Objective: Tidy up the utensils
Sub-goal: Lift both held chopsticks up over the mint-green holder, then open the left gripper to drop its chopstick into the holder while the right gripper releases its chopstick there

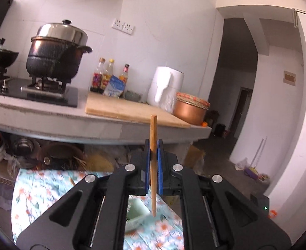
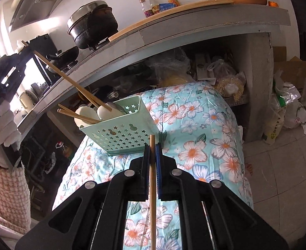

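Left tongs and right tongs, raised over basket, each pinch one chopstick

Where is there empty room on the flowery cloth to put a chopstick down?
The flowered turquoise cloth lies bare right of the pale green star-holed plastic basket, out to its edge by the tiled floor. The basket itself is crowded with white spoons and wooden chopsticks. The shelf under the grey counter is cluttered.
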Action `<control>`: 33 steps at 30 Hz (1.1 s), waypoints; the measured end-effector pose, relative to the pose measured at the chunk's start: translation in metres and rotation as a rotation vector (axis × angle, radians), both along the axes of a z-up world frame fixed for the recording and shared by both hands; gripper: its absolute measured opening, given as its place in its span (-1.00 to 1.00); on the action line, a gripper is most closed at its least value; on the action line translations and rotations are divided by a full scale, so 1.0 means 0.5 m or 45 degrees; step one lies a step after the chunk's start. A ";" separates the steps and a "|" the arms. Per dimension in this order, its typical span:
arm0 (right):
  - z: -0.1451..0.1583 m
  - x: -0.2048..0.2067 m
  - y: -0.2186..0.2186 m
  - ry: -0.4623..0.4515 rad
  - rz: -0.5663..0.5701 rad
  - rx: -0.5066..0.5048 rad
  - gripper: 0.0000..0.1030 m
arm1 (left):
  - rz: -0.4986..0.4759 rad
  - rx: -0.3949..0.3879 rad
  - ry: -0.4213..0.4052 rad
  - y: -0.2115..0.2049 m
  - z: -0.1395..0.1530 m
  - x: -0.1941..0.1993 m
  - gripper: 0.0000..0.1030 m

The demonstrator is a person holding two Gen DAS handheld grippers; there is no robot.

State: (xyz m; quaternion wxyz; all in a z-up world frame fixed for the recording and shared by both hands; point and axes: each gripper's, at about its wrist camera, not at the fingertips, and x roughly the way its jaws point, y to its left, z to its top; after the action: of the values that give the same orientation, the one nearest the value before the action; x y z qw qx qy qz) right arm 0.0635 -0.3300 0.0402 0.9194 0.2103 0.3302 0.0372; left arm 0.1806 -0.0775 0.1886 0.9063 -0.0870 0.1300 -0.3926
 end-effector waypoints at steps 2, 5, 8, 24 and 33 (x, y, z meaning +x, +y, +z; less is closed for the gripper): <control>-0.002 0.004 -0.010 0.003 -0.004 0.013 -0.89 | 0.061 0.020 -0.028 -0.016 0.002 0.020 -0.90; -0.007 0.012 -0.023 0.011 -0.005 0.028 -0.89 | 0.106 0.045 -0.018 -0.037 -0.016 0.054 -0.89; -0.016 0.026 -0.030 0.028 -0.005 0.034 -0.89 | 0.126 0.084 0.030 -0.060 -0.062 0.094 -0.89; 0.041 0.094 -0.024 0.005 0.005 -0.050 -0.89 | 0.088 0.101 0.199 -0.043 -0.187 0.165 -0.53; 0.213 0.151 -0.008 -0.234 0.006 -0.221 -0.89 | -0.009 0.001 0.163 0.039 -0.168 0.108 -0.05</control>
State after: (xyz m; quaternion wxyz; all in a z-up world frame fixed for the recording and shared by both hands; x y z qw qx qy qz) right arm 0.1392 -0.3342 0.1466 0.9605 0.1249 0.2468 0.0297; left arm 0.2348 -0.0582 0.1046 0.8948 -0.1110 0.1880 -0.3895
